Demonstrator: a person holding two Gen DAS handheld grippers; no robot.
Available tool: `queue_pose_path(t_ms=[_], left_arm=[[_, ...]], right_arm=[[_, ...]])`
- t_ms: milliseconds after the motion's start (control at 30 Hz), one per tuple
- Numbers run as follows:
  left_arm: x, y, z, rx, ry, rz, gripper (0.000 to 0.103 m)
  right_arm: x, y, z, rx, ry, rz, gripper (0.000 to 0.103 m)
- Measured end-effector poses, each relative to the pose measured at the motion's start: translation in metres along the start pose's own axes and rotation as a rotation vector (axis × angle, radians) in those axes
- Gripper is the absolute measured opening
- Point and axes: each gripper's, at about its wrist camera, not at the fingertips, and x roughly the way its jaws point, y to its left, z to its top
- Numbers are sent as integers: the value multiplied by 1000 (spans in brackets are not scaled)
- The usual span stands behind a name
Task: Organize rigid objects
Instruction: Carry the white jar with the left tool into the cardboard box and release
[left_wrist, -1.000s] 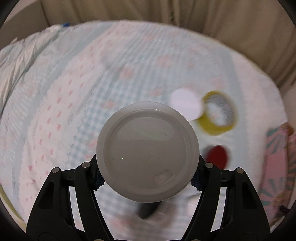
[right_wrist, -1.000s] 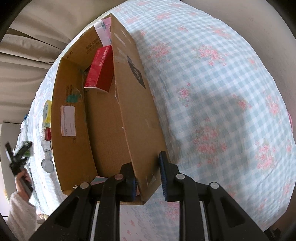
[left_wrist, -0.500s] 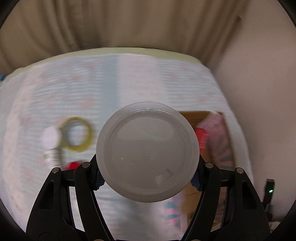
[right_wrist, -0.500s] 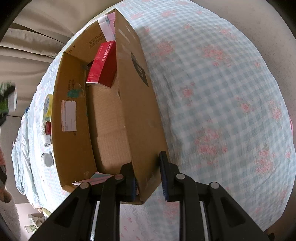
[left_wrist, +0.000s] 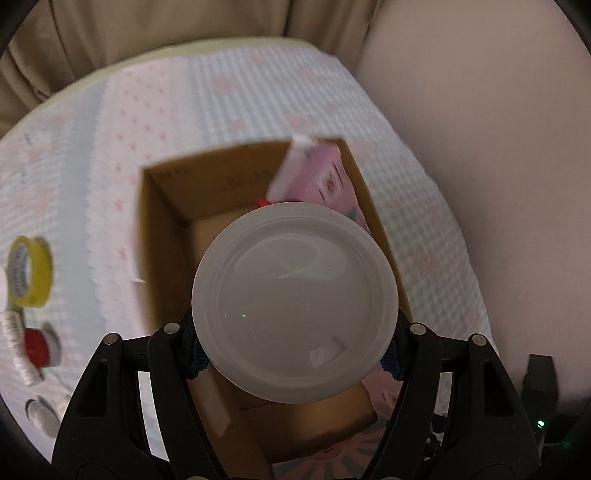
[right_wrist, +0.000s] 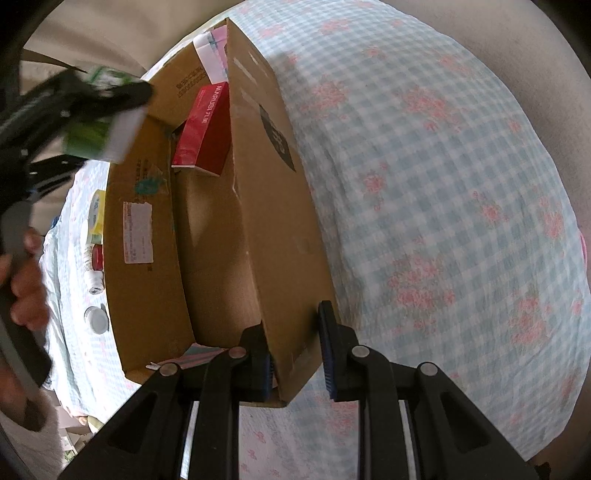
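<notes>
My left gripper (left_wrist: 293, 354) is shut on a round container with a white lid (left_wrist: 294, 301) and green label, held above the open cardboard box (left_wrist: 166, 206). In the right wrist view that container (right_wrist: 107, 129) hovers blurred over the box's far left corner. My right gripper (right_wrist: 295, 354) is shut on the box's near wall (right_wrist: 273, 229). Inside the box lie a red carton (right_wrist: 205, 129) and a pink-white carton (left_wrist: 314, 177).
On the checked bedsheet left of the box lie a yellow tape roll (left_wrist: 31, 271), a red-capped item (left_wrist: 37, 345), a small white bottle (left_wrist: 14, 350) and a white lid (left_wrist: 40, 415). Curtains and a wall lie behind.
My left gripper has swung right with the container, from over the loose items to above the box. The right gripper has kept its hold on the box wall.
</notes>
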Motion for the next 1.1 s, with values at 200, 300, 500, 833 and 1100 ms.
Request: queue_pose_path(t_ms=[200, 300, 500, 833, 1100], left_arm=[[25, -14, -9, 20, 60, 3, 68], [30, -19, -10, 35, 68, 10, 68], [34, -25, -6, 47, 84, 27, 103], [31, -19, -4, 23, 92, 26, 103], [12, -7, -4, 5, 80, 23, 103]], right_arm=[[-1, -2, 2, 8, 4, 3, 20], [-1, -3, 2, 2, 6, 5, 20], [-1, -5, 3, -8, 13, 10, 21], [-2, -5, 4, -6, 16, 19, 21], [-2, -5, 3, -9, 14, 18, 21]])
